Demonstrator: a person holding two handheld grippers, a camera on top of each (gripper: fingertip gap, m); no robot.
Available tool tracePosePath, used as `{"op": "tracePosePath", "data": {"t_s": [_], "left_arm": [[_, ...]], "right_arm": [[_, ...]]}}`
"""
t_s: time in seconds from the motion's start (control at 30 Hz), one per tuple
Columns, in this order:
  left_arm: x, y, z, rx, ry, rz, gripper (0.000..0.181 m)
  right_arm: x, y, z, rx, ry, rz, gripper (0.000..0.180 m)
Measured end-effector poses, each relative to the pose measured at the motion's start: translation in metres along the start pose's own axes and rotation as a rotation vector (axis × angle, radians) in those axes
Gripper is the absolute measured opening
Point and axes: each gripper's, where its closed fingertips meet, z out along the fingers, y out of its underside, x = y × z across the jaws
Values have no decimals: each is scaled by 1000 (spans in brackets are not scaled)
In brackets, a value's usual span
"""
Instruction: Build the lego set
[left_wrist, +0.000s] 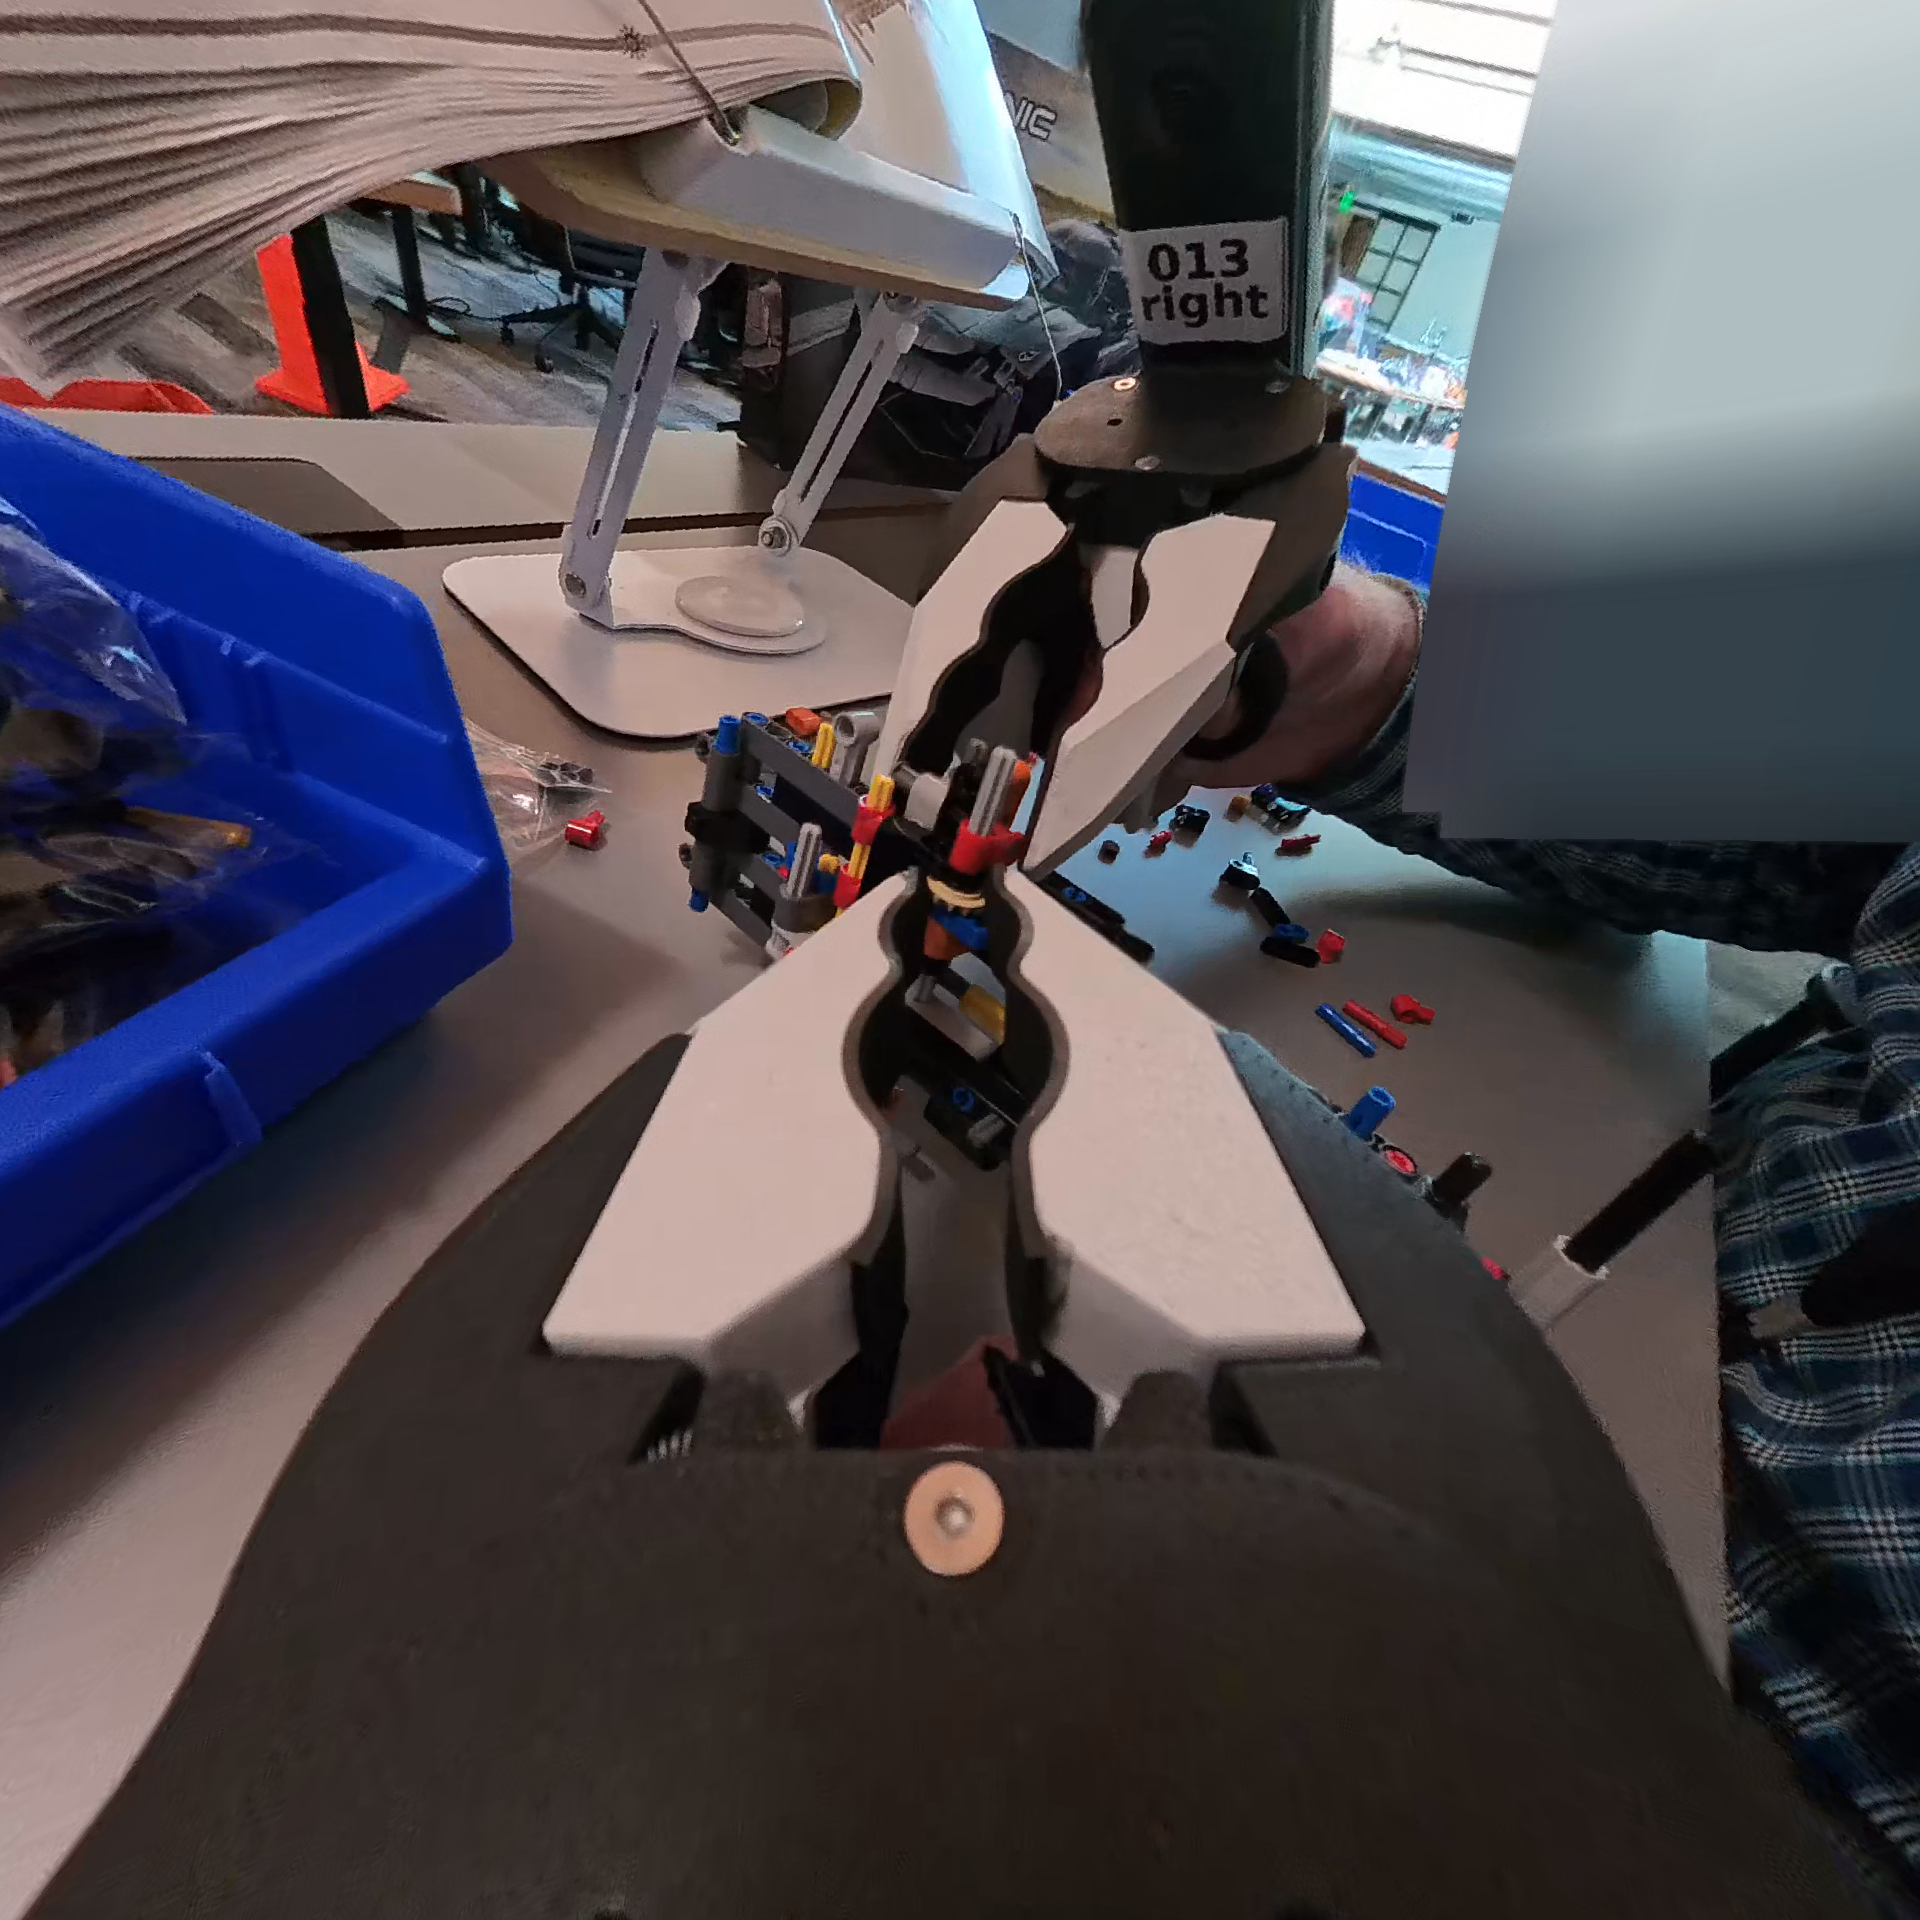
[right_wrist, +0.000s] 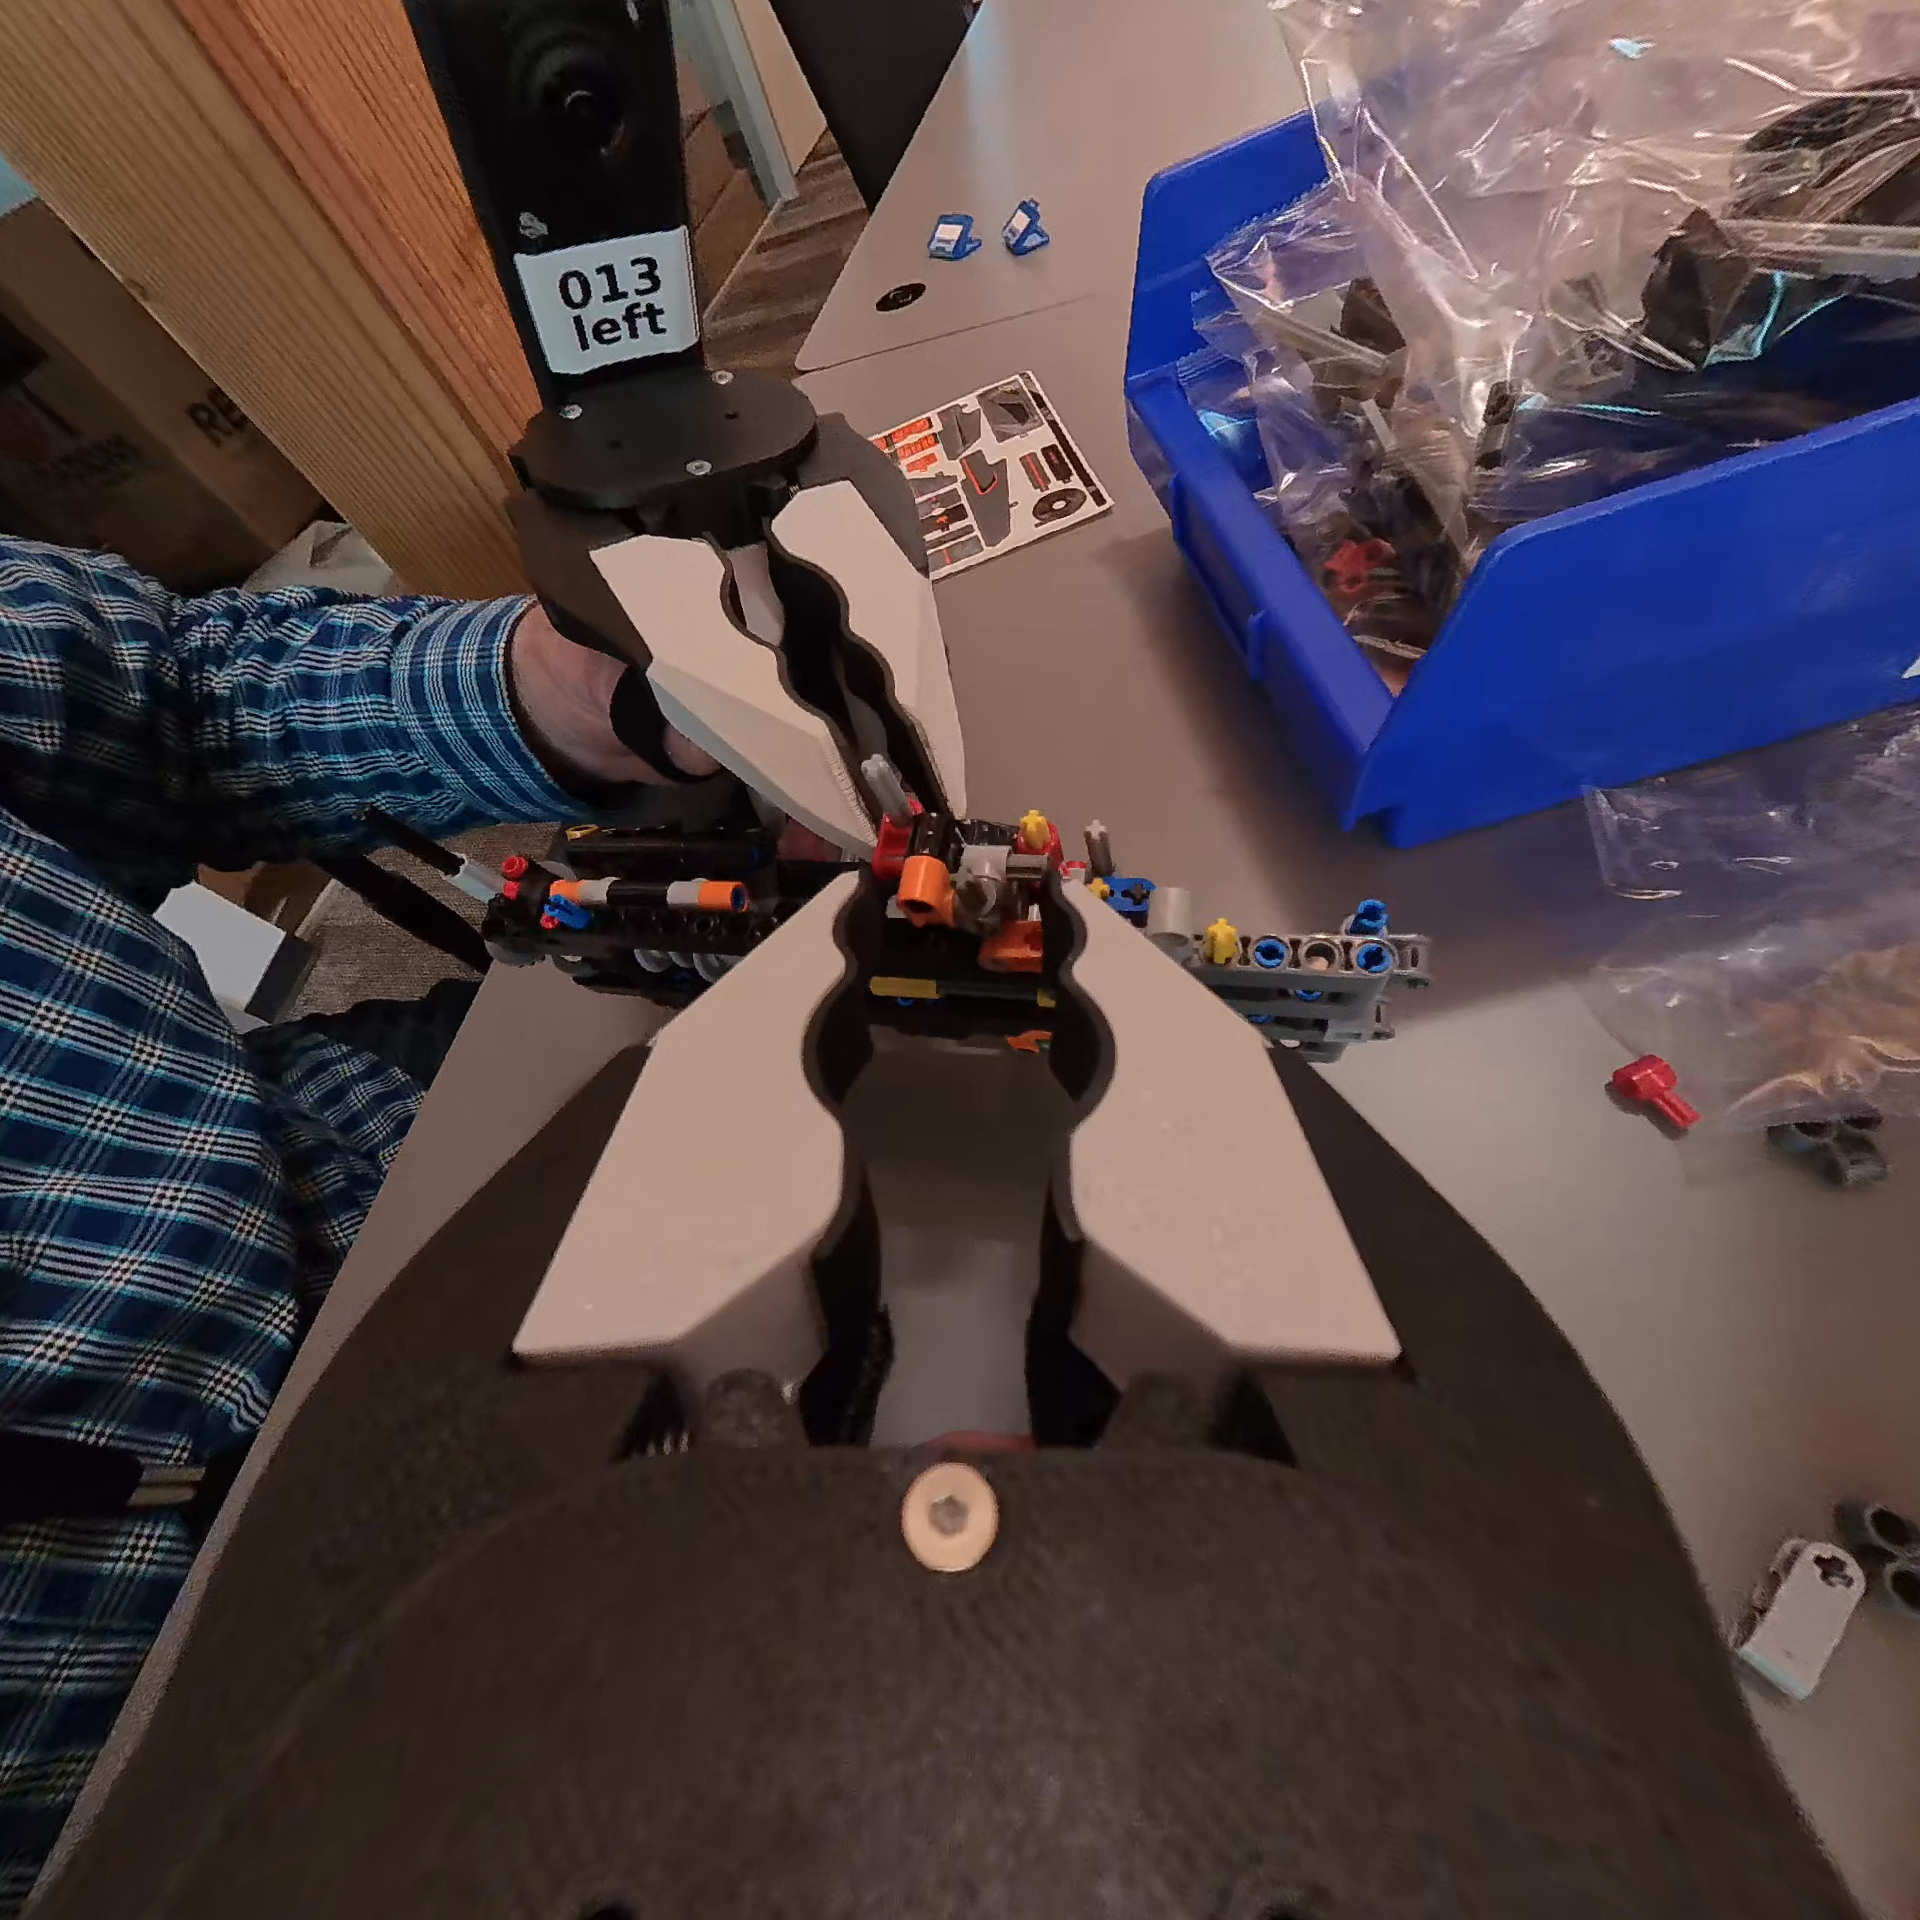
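A partly built lego assembly (left_wrist: 748, 821) of grey and black beams with red, yellow, blue and orange pins stands on the grey table. It also shows in the right wrist view (right_wrist: 1299, 966). My left gripper (left_wrist: 958, 888) is closed on its near end, just below a red connector with an upright grey axle (left_wrist: 992, 779). My right gripper (left_wrist: 966, 816) comes down from above around that axle. In its own view my right gripper (right_wrist: 961, 894) clamps the assembly's middle, where the orange parts (right_wrist: 920, 883) sit. The left gripper (right_wrist: 914, 831) meets it from the upper left.
A blue bin (right_wrist: 1558, 675) full of clear bags of parts (right_wrist: 1558, 312) stands beside the assembly (left_wrist: 260, 935). A sticker sheet (right_wrist: 987, 473), loose small pieces (left_wrist: 1351, 1018), a red pin (right_wrist: 1652, 1091) and a white stand (left_wrist: 665, 623) lie around. The table edge (right_wrist: 416, 1143) is close by. The tips of both grippers are at nearly the same place.
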Motion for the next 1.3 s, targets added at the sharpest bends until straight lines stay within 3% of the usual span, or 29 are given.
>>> {"op": "tracePosePath", "data": {"t_s": [0.5,1.3], "left_arm": [[1,-6,-1,-34,9,188,6],[-3,-7,1,-46,-14,276,6]], "right_arm": [[2,-1,2,6,-5,-9,28],[3,-2,4,-40,28,-114,20]]}}
